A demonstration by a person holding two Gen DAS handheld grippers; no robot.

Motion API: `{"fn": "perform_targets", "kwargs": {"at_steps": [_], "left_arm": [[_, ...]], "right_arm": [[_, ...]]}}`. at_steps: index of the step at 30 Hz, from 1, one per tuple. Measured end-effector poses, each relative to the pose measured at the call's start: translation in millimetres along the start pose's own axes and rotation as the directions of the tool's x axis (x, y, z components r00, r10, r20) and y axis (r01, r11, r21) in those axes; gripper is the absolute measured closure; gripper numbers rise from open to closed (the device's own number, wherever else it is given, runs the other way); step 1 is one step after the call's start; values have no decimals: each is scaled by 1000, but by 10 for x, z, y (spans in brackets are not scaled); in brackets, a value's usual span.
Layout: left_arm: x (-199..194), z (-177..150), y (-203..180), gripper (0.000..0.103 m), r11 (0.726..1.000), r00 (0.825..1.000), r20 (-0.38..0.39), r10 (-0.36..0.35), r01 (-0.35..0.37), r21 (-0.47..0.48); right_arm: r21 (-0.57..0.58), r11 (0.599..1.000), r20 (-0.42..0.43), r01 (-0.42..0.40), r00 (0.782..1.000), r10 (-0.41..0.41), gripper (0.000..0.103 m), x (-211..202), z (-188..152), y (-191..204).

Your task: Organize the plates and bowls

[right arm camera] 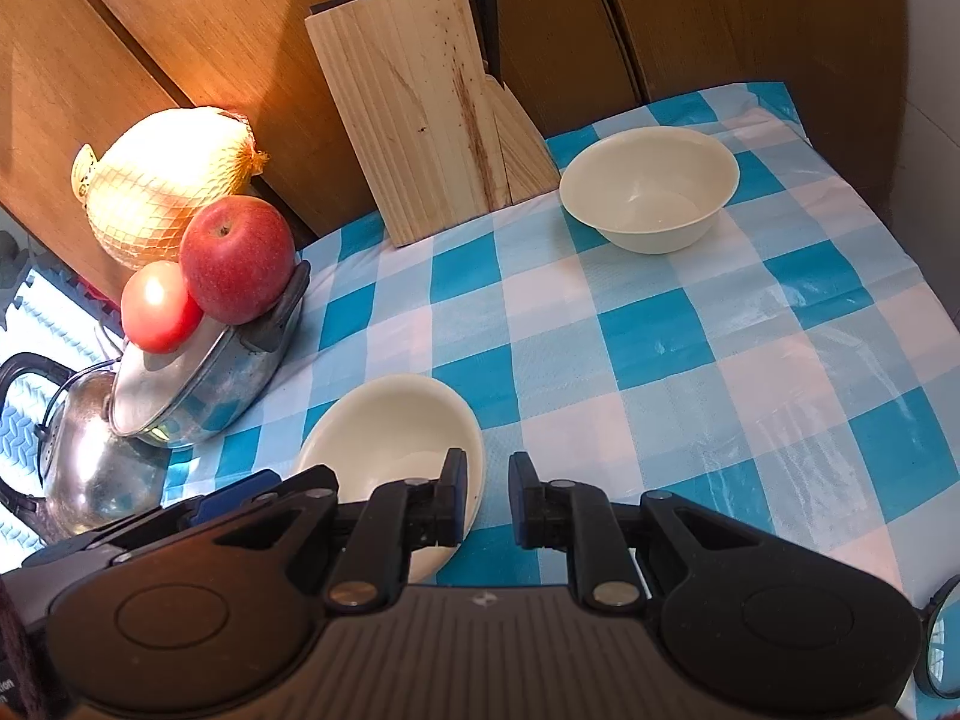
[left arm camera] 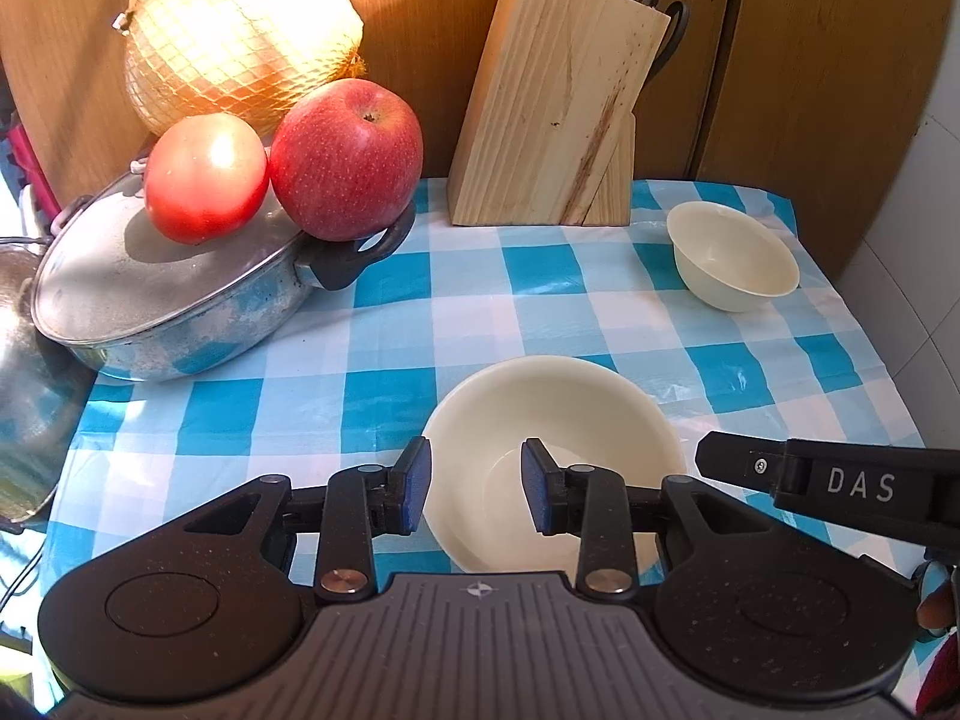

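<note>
The near bowl (left arm camera: pixel 555 456) lay closest to both cameras, resting upright on the checked tablecloth (left arm camera: pixel 390 324) at the near edge of the table, directly under the two tools. The left gripper (left arm camera: pixel 477 489) was positioned over the bowl's left rim: its left finger stood outside the wall and its right finger hung over the interior, so the rim lay between the jaws. The jaws were parted, wider than the rim's thickness, and no contact with the bowl could be confirmed. In the right wrist view the same bowl (right arm camera: pixel 393 438) lay to the left of the right gripper (right arm camera: pixel 487 501), whose left finger overlapped the bowl's right rim while its right finger stood over bare cloth; these jaws were spread a little and held nothing. Being round, the bowl offered no preferred axis; only the rim's position mattered. The left gripper appeared the better placed to grasp, in all likelihood needing only to descend and close. The far bowl (right arm camera: pixel 651 186), smaller and also upright, stood well apart at the far right, just beside the knife block (right arm camera: pixel 432 102). At the far left, a lidded pan (left arm camera: pixel 180 300) carried an apple (left arm camera: pixel 345 159) and a tomato (left arm camera: pixel 207 177).
</note>
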State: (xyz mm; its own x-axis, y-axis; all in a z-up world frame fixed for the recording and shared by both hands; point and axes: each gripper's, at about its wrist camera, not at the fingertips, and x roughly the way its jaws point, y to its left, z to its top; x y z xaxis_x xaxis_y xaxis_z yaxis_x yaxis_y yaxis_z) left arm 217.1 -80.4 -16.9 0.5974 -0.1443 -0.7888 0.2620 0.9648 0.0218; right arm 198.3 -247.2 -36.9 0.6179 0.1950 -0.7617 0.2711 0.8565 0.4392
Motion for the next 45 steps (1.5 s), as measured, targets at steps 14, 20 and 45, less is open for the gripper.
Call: {"fn": "perform_targets", "kwargs": {"at_steps": [14, 20, 45], "left_arm": [[-70, 90, -107, 40, 999, 998, 62, 20, -22, 26], [-46, 161, -172, 29, 999, 997, 79, 25, -28, 39], [290, 648, -640, 0, 996, 993, 79, -86, 87, 0]], "right_arm": [[76, 996, 42, 44, 998, -47, 89, -48, 141, -313], [130, 989, 69, 71, 994, -81, 89, -88, 276, -563], [254, 962, 136, 99, 981, -137, 82, 49, 765, -1158]]}}
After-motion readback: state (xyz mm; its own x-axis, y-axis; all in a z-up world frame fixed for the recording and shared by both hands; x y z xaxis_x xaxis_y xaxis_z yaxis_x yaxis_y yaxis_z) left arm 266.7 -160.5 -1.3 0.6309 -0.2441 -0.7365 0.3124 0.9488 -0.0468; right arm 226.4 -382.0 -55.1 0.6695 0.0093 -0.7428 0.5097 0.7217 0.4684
